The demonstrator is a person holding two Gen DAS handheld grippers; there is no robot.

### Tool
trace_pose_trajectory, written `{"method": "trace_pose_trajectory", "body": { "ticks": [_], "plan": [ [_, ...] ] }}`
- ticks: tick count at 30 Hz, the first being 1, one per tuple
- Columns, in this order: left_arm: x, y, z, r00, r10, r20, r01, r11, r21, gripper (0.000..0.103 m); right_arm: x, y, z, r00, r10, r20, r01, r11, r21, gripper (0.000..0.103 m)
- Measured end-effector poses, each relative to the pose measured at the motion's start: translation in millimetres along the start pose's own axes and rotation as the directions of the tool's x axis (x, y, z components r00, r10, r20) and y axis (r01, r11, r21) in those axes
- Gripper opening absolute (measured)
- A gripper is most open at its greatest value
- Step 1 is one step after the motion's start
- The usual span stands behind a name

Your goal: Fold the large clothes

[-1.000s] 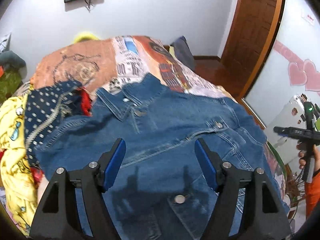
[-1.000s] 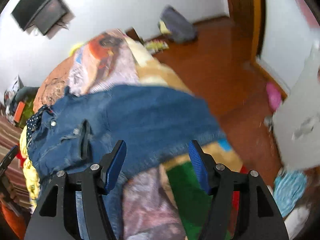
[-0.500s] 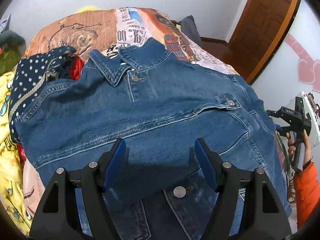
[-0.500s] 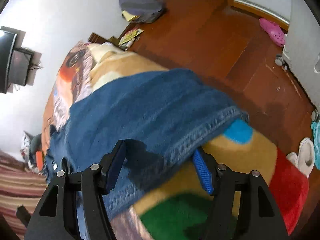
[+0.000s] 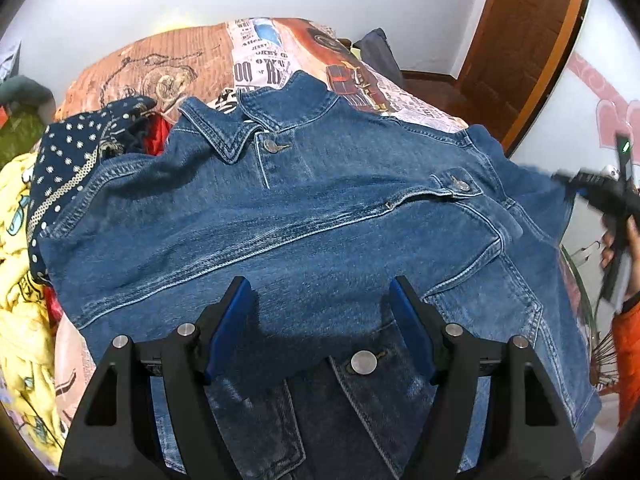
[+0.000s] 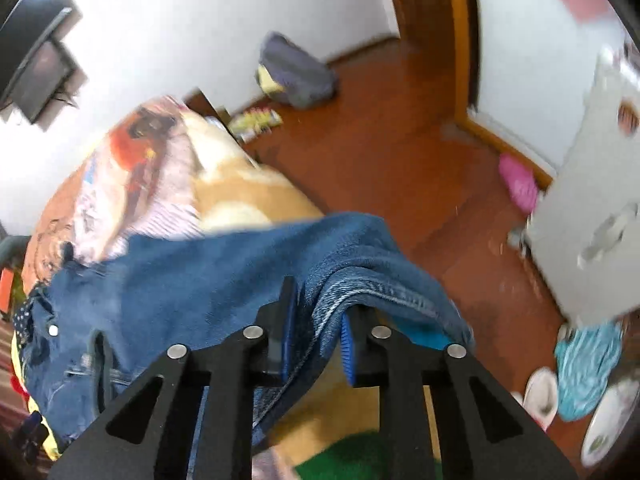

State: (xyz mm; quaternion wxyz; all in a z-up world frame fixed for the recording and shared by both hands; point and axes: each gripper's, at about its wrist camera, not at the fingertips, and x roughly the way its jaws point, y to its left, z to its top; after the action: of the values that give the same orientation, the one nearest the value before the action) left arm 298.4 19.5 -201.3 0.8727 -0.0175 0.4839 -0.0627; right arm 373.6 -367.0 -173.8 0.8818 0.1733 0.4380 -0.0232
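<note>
Left wrist: denim jacket collar-away, crosswise.

- The left gripper, a black two-finger tool with blue pads, was held pointing steeply downward, its jaws spread wide and nothing pressed between them.
- The right gripper, of the same black build with blue pads, was likewise angled downward; its jaws had just been closing and were clamped on the hem of the blue denim jacket, a fold of cloth being pinched between the pads.
- In the left wrist view, a hand with an orange sleeve below it was seen gripping the right tool's handle, blurred.
</note>
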Motion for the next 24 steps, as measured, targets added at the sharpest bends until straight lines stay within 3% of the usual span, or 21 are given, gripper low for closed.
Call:
{"method": "trace_pose_trajectory", "body": {
  "ticks": [4,8,11,14,20,24],
  "plan": [
    [-7.1,6.2,0.1,0.997,-0.072,0.007,0.072,0.996,-0.046,0.070,-43.6,48.4,18.0,0.991,0.098,0.091,-0.086,0.988,-0.128,0.014],
    [-13.5,8.9,1.4,0.997,-0.079,0.024,0.080,0.995,-0.065,0.070,-75.6,107.5,11.7,0.973,0.212,0.093,-0.176,0.939,-0.294,0.014],
    [-18.1,10.0,0.7,0.998,-0.059,0.034,0.061,0.996,-0.059,0.070,-83.5,145.6,-8.7,0.956,0.292,0.017,-0.261,0.878,-0.402,0.014],
    [-22.0,12.1,-2.7,0.998,-0.057,0.037,0.059,0.997,-0.054,0.070,-69.9,169.7,-35.0,0.932,0.343,-0.118,-0.358,0.823,-0.441,0.017],
    [-22.1,17.1,-13.8,0.998,-0.054,0.020,0.055,0.997,-0.050,0.070,-15.1,185.6,-89.7,0.898,0.270,-0.347,-0.411,0.796,-0.445,0.017],
    [-20.8,20.4,-19.0,0.999,-0.040,0.010,0.040,0.998,-0.039,0.070,-8.5,184.6,-105.7,0.902,0.209,-0.379,-0.381,0.799,-0.465,0.017]
  ]
}}
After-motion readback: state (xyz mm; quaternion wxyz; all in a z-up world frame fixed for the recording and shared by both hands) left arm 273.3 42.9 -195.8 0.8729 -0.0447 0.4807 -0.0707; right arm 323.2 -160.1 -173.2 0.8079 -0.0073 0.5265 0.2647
